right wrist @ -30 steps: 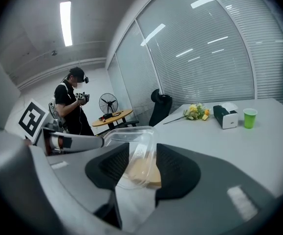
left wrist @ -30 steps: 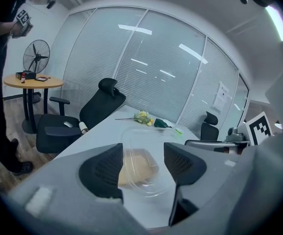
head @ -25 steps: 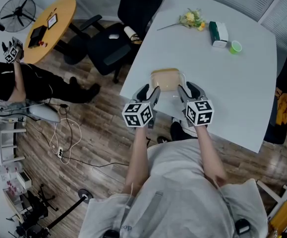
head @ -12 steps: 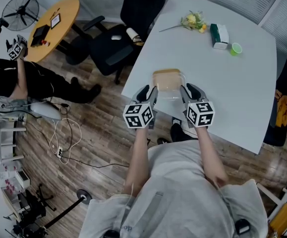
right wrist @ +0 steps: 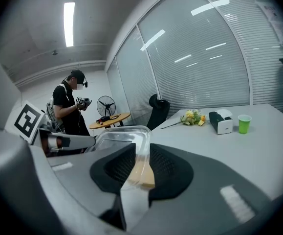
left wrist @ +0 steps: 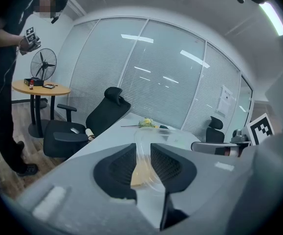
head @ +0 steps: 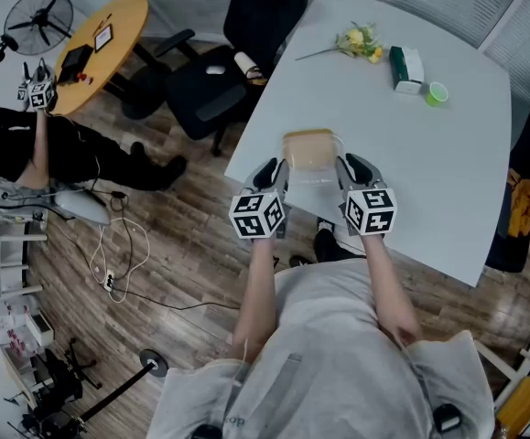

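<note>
Both grippers are clamping one clear plastic box (head: 310, 160) over the near edge of the white table (head: 420, 176). Whether it is resting on the table or lifted, can't tell. The box is looking thin-walled and see-through with rounded corners, and a tan slab (head: 308, 144) is sitting inside. In the head view its long axis is running roughly 6 to 12, tan end toward 12. The left gripper (head: 275, 170) is pinching the 9 o'clock side, jaws narrow on the rim (left wrist: 142, 161). The right gripper (head: 349, 167) is pinching the 3 o'clock side the same way (right wrist: 142, 166). Yellow flowers (head: 359, 39) and a green cup (head: 437, 92) are lying well off toward 1 o'clock. A black chair (head: 219, 71) is standing at 10.
</note>
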A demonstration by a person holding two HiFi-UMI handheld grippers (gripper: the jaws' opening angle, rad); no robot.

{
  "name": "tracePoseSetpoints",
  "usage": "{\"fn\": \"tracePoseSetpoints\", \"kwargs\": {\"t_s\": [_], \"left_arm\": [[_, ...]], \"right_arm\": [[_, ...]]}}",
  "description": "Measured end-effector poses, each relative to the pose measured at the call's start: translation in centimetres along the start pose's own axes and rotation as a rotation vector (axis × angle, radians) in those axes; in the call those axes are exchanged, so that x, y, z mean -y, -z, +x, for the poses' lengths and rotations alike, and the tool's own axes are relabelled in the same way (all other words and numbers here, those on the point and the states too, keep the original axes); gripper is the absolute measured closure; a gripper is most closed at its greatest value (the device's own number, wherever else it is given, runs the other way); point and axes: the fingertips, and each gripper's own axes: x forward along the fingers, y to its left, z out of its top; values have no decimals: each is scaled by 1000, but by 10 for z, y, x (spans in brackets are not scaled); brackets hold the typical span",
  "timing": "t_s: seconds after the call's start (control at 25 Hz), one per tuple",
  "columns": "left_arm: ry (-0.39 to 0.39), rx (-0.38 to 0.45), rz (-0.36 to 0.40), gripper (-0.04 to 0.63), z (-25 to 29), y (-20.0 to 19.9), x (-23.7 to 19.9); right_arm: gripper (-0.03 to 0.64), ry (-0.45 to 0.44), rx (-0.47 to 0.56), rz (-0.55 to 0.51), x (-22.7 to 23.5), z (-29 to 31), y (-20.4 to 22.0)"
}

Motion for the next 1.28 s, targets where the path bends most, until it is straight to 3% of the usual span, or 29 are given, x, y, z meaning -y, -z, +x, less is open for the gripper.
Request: {"fn": "tracePoseSetpoints", "kwargs": {"t_s": [1.28], "left_arm": [[1, -4, -11, 525, 15, -4, -15]], "right_arm": [[549, 19, -26, -7, 6, 19, -1]]}}
